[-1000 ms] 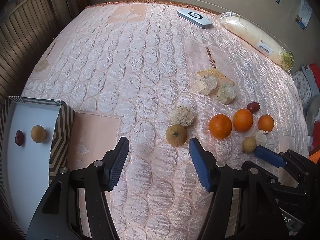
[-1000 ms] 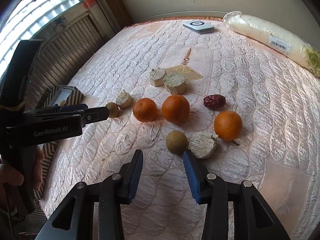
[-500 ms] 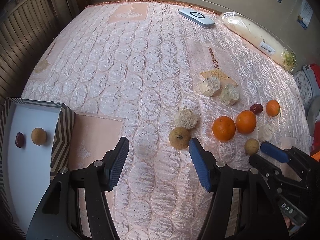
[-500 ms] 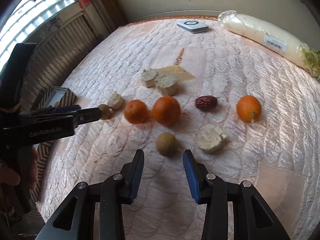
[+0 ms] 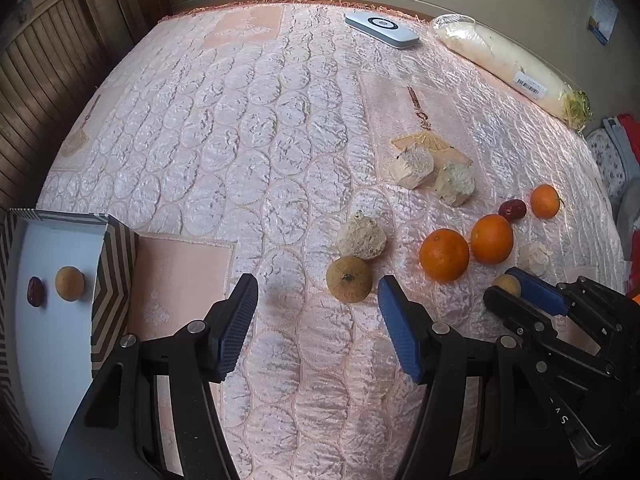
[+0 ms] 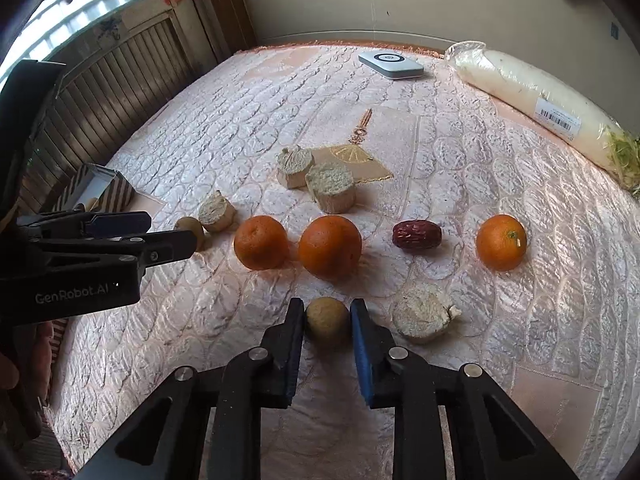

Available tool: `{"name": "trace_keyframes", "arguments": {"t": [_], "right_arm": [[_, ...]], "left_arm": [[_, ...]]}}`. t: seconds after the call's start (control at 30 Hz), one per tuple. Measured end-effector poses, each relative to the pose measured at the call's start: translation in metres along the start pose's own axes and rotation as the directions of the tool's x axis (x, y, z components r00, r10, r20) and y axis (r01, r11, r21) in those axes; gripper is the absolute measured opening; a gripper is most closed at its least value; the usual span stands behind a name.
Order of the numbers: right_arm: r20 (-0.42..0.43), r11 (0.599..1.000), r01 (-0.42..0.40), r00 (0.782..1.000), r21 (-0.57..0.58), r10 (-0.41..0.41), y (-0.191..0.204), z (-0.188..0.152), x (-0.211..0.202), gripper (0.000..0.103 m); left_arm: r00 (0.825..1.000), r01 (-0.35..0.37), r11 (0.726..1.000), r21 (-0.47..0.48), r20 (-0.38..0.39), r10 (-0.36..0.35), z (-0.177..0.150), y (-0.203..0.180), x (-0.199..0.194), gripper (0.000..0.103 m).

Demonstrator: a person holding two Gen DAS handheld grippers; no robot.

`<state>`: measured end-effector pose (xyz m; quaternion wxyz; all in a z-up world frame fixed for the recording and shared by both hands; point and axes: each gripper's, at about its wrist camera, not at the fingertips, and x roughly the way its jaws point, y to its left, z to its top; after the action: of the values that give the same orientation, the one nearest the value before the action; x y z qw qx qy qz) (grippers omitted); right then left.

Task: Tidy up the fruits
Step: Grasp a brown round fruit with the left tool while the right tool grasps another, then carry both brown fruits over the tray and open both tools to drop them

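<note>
Fingers of right gripper (image 6: 327,322) clamp small tan fruit (image 6: 328,320) on quilt, left gripper (image 5: 314,322) open, empty; next: lift, carry to box (image 5: 112,280) far left.

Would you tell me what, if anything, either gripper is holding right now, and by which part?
The right gripper has just closed on the small tan round fruit, its pads on the fruit's two opposite sides. The left gripper is open and holds nothing.
</note>
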<state>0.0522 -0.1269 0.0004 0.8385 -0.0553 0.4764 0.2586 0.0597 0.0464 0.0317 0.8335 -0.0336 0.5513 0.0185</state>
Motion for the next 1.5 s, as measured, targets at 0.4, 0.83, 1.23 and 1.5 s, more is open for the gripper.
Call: {"name": "trace_keyframes", "arguments": {"t": [0.4,0.83,1.23,1.5], "right_arm": [[0.028,1.000,0.002,1.000,0.019,-0.003,0.000,-0.005,-0.016,0.022],[0.054,0.999,-0.035,0.998,-0.010,0.035,0.028,-0.001,-0.032,0.022],[0.059,0.993,-0.073,0.995,-0.090,0.078,0.075,0.009,-0.038,0.022],[0.052,0.984,-0.099,0.993,-0.151,0.108,0.112,0.015,-0.036,0.022]], "left_arm": [[0.999,0.049,0.999,0.022,0.013,-0.049,-0.005,0.001,0.003,0.024],[0.997,-0.004,1.000,0.007,0.076,0.003,-0.014,0.019,-0.031,0.024],[0.990,-0.065,0.996,-0.061,0.118,0.071,-0.031,0.063,-0.062,0.024],[0.985,-0.096,0.988,-0.121,0.128,0.112,-0.045,0.099,-0.078,0.024]]}}
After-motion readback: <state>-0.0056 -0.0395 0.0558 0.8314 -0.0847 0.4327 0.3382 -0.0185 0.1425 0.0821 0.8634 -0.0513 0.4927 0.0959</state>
